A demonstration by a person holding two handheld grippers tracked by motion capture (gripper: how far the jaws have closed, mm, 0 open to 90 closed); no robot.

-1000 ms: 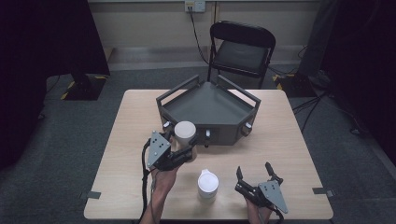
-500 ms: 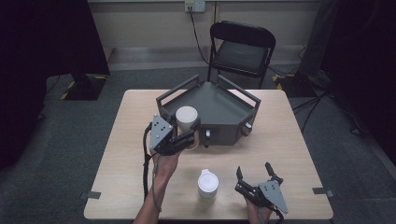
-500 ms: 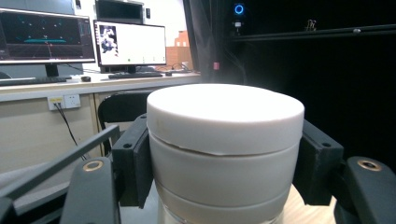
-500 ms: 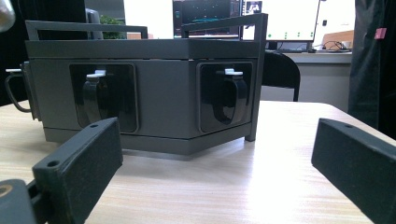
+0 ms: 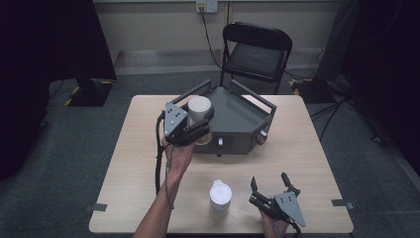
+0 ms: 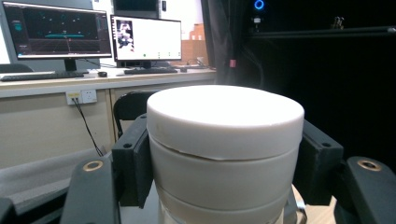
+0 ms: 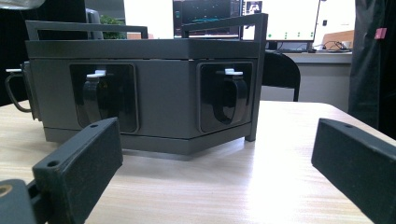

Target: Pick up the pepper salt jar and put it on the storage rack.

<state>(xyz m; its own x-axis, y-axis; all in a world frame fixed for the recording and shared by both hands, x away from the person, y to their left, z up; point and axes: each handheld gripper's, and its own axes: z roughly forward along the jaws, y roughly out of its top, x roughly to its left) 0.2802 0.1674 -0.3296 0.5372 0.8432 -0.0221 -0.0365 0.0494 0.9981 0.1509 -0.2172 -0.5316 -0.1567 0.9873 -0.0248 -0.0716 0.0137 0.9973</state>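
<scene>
My left gripper (image 5: 202, 126) is shut on a white round container (image 5: 199, 110) and holds it upright in the air, over the front left edge of a dark grey angular box (image 5: 241, 120). In the left gripper view both black pads (image 6: 134, 161) press on the sides of the container (image 6: 224, 140). A second white lidded container (image 5: 220, 195) stands on the table near the front. To its right, my right gripper (image 5: 269, 180) rests low on the table, open with nothing between its fingers. In the right gripper view the box (image 7: 163, 88) stands ahead of the spread jaws.
The box has rail handles on top and two latches (image 7: 228, 95) on its front faces. A black folding chair (image 5: 257, 54) stands behind the wooden table (image 5: 307, 148). Bare tabletop lies left of the box and between the box and the right gripper.
My left gripper has risen with the white container and moved away from the person, from the table in front of the box to above its front left edge. The right gripper has stayed put.
</scene>
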